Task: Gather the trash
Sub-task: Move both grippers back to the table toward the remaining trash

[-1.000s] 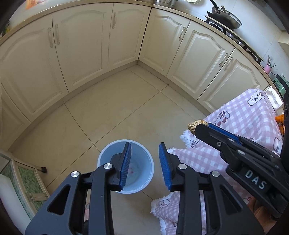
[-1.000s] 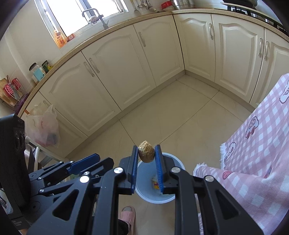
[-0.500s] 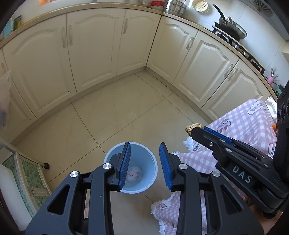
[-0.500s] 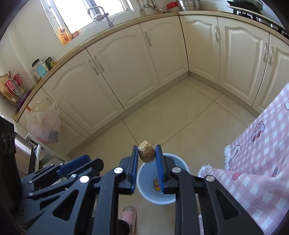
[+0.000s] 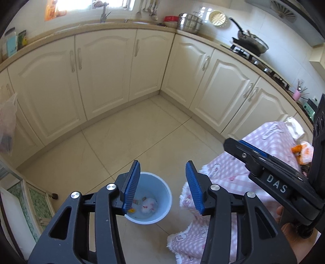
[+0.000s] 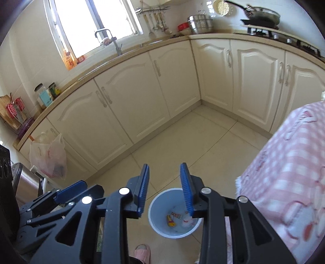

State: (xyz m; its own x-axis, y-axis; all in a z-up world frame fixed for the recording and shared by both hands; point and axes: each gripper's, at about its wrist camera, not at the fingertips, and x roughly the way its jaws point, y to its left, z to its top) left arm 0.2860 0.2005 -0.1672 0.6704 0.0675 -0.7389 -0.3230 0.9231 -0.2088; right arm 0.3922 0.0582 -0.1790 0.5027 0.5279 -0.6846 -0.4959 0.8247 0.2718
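A light blue trash bin point(image 5: 162, 200) stands on the tiled floor; it also shows in the right wrist view point(image 6: 160, 217). Inside lie a white crumpled wad point(image 5: 149, 205), a yellow wrapper point(image 6: 170, 220) and other small scraps. My left gripper point(image 5: 162, 185) is open and empty above the bin. My right gripper point(image 6: 164, 187) is open and empty above the bin; in the left wrist view it reaches in from the right point(image 5: 233, 145). On the pink checked tablecloth point(image 5: 270, 138) lie an orange-and-white wrapper point(image 5: 303, 152) and a white wad point(image 5: 294, 128).
Cream kitchen cabinets point(image 5: 105, 81) run around the corner of the room. A plastic bag point(image 6: 49, 160) hangs at the left. A pink slipper point(image 6: 142, 250) shows at the bottom edge. A stove with a pan point(image 6: 262, 18) is at the back right.
My right gripper has opened and the brown lump it held is gone from its jaws. My left gripper has opened wider. Both views have tilted upward.
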